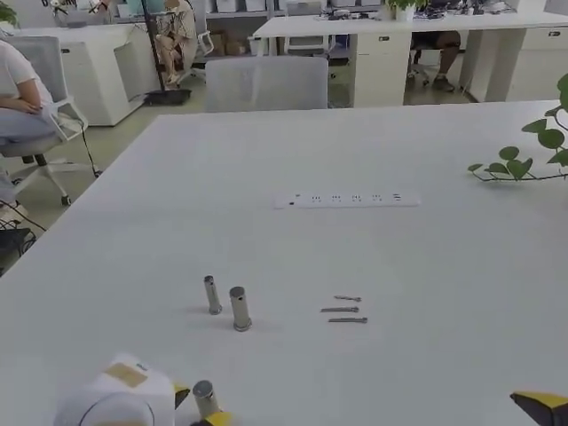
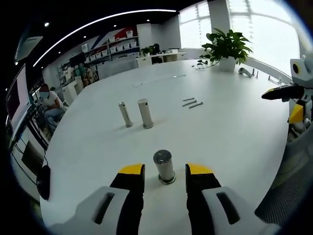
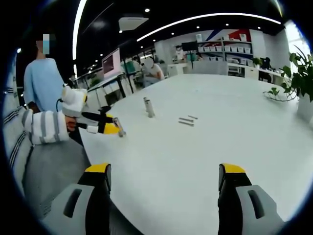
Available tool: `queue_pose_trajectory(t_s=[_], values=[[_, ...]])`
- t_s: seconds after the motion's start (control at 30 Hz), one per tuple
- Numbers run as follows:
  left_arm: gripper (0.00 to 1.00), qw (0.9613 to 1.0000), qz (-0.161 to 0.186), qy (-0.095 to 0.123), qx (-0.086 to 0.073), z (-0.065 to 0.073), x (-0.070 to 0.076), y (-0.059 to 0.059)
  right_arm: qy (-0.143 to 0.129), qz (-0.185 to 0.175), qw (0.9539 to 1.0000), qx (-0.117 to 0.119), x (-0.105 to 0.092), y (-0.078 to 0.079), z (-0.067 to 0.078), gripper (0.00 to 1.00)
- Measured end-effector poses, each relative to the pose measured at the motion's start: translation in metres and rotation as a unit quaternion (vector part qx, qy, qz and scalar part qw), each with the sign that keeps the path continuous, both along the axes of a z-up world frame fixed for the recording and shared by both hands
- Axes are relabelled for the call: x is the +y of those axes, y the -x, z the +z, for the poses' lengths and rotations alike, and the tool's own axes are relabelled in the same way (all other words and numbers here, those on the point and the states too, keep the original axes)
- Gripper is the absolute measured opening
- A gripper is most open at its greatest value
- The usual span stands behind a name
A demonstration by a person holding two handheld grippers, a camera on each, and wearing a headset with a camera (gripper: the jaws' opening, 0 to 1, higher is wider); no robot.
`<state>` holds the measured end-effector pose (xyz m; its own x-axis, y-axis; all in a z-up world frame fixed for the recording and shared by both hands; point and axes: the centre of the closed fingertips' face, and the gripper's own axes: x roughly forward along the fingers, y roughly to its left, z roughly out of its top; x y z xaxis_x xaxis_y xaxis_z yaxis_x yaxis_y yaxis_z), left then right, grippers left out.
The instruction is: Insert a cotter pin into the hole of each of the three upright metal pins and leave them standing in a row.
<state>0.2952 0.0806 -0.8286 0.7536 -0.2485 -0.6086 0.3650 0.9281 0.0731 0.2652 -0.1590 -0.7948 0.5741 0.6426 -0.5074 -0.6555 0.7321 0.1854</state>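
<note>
Head view and two gripper views of a white table [image 1: 444, 266]. The left gripper [image 2: 165, 171] sits low at the near edge of the table with its jaws parted; one metal pin [image 2: 164, 165] stands upright between the yellow jaw tips, with a narrow gap showing on either side, so the jaws bracket it without gripping. Farther out on the table a second metal pin [image 2: 125, 114] and a third metal pin [image 2: 145, 113] stand upright just beside each other, apart from the first. Three cotter pins [image 1: 345, 310] lie flat, roughly parallel, to the right of that pair in the head view, none of them in a pin. The right gripper [image 3: 164, 171] is held well off to the right, jaws wide apart and empty. A power strip [image 1: 346, 200] lies beyond the pins, and a leafy plant [image 1: 532, 151] reaches in at the right edge.
</note>
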Motion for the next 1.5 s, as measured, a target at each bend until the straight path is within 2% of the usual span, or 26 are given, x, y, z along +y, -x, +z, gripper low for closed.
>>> queue_pose_trajectory(t_s=[0.1,0.2,0.27,0.33,0.43,0.57,0.73,0.83,0.9,1.1,1.33,1.5], values=[[0.38,0.9999,-0.014,0.003,-0.001,0.002,-0.002,0.002,0.001,0.001,1.0,0.0,0.0,0.0,0.0,0.92],[0.42,0.9994,-0.03,0.007,0.015,0.0,-0.003,0.006,0.003,0.004,1.0,0.0,0.001,0.0,0.0,0.92],[0.43,0.9989,-0.044,0.008,0.016,0.001,-0.005,0.009,0.004,0.005,1.0,0.0,0.001,-0.001,0.0,0.92],[0.45,0.9981,-0.048,0.029,0.024,0.002,-0.008,0.013,0.004,0.004,1.0,-0.001,0.002,-0.002,0.0,0.92],[0.47,0.9974,-0.054,0.039,0.029,0.001,-0.009,0.017,0.003,0.004,1.0,-0.002,0.002,-0.003,0.002,0.92],[0.54,0.9958,-0.072,0.04,0.04,-0.001,-0.011,0.023,0.004,0.006,1.0,-0.005,0.003,-0.004,0.004,0.92],[0.63,0.9942,-0.085,0.05,0.042,0.001,-0.013,0.028,0.004,0.008,0.9999,-0.007,0.003,-0.007,0.006,0.92],[0.63,0.9938,-0.089,0.054,0.041,0.002,-0.014,0.031,0.004,0.009,0.9999,-0.01,0.004,-0.009,0.008,0.92],[0.64,0.9931,-0.091,0.057,0.047,0.001,-0.014,0.033,0.005,0.011,0.9999,-0.01,0.005,-0.01,0.009,0.92],[0.79,0.9921,-0.097,0.069,0.04,0.007,-0.015,0.035,0.008,0.019,0.9997,-0.01,0.008,-0.013,0.01,0.92],[0.87,0.9915,-0.105,0.067,0.037,0.008,-0.014,0.034,0.011,0.024,0.9996,-0.014,0.01,-0.019,0.012,0.92],[0.95,0.99,-0.115,0.069,0.043,0.007,-0.016,0.038,0.013,0.026,0.9994,-0.019,0.012,-0.024,0.015,0.92]])
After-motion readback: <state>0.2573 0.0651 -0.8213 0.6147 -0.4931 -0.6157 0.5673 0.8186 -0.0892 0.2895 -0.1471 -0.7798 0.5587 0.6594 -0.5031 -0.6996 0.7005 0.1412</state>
